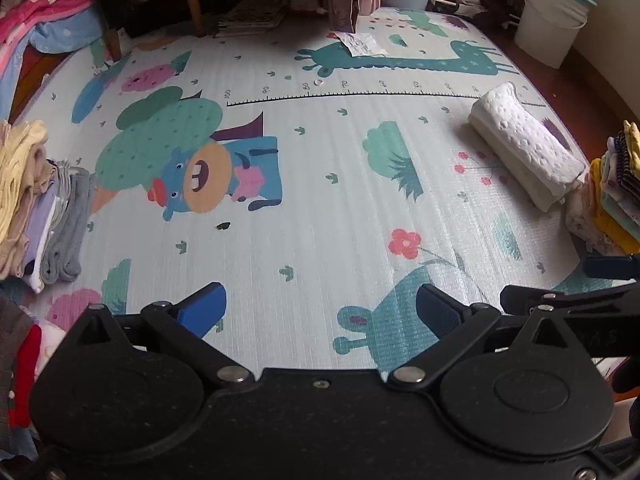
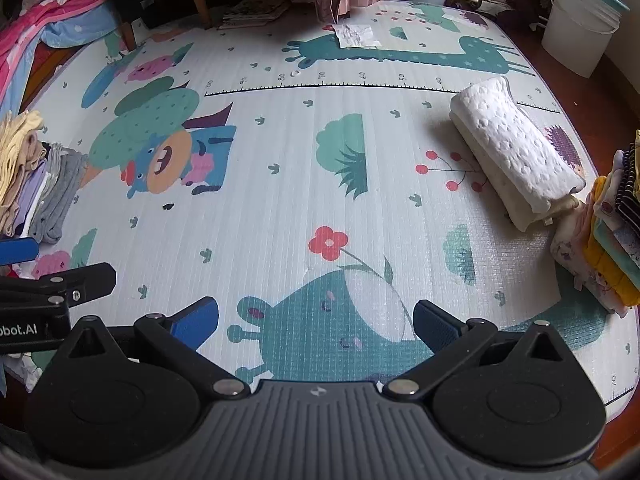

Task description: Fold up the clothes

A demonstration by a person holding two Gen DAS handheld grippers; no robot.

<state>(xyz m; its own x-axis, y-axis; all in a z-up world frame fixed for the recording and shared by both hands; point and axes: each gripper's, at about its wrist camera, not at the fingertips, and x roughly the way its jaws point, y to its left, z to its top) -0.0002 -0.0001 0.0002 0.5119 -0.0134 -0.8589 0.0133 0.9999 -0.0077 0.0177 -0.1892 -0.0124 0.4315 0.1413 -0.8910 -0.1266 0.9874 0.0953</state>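
Left wrist view shows my left gripper (image 1: 320, 312) and right gripper (image 2: 316, 320) both with fingers wide and empty over the bare mat (image 1: 320, 200). Folded stacks sit at the left (image 1: 36, 208) and right (image 2: 604, 248) edges, a folded white piece (image 2: 516, 152) near the right one. A careless reach could topple a stack or unroll that piece.

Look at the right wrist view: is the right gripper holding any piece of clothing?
No. The right gripper is open, with only the bare play mat showing between its blue fingers.

Both wrist views look forward, low over the play mat (image 1: 320, 184) — right beside left.
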